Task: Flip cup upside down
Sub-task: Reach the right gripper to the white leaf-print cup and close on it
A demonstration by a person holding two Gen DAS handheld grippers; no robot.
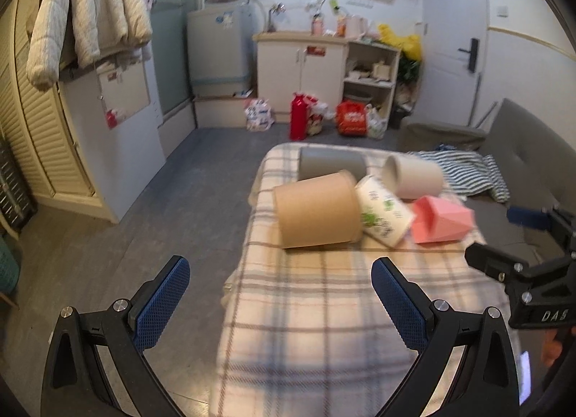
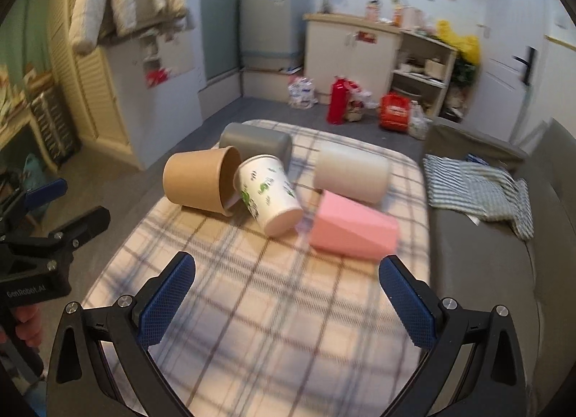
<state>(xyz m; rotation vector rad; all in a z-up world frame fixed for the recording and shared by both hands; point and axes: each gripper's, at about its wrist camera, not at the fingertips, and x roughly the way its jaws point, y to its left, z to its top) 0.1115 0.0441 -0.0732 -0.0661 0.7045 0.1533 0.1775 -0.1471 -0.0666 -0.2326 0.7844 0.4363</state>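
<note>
Several cups lie on their sides on a plaid-covered table (image 1: 324, 301) (image 2: 273, 327). A brown paper cup (image 1: 316, 210) (image 2: 201, 179), a white printed paper cup (image 1: 383, 211) (image 2: 268, 193), a pink faceted cup (image 1: 441, 220) (image 2: 351, 228), a beige cup (image 1: 414, 175) (image 2: 351, 172) and a grey cup (image 1: 331, 163) (image 2: 255, 141) are bunched at the far end. My left gripper (image 1: 280, 269) is open and empty, short of the brown cup. My right gripper (image 2: 288, 265) is open and empty, just short of the pink cup.
A grey sofa (image 2: 504, 255) with striped cloth (image 2: 478, 186) lies right of the table. Bare floor (image 1: 180, 183) lies to the left. Cabinets, a red bottle (image 1: 298, 116) and bags stand at the far wall. The right gripper's body (image 1: 522, 269) shows in the left wrist view.
</note>
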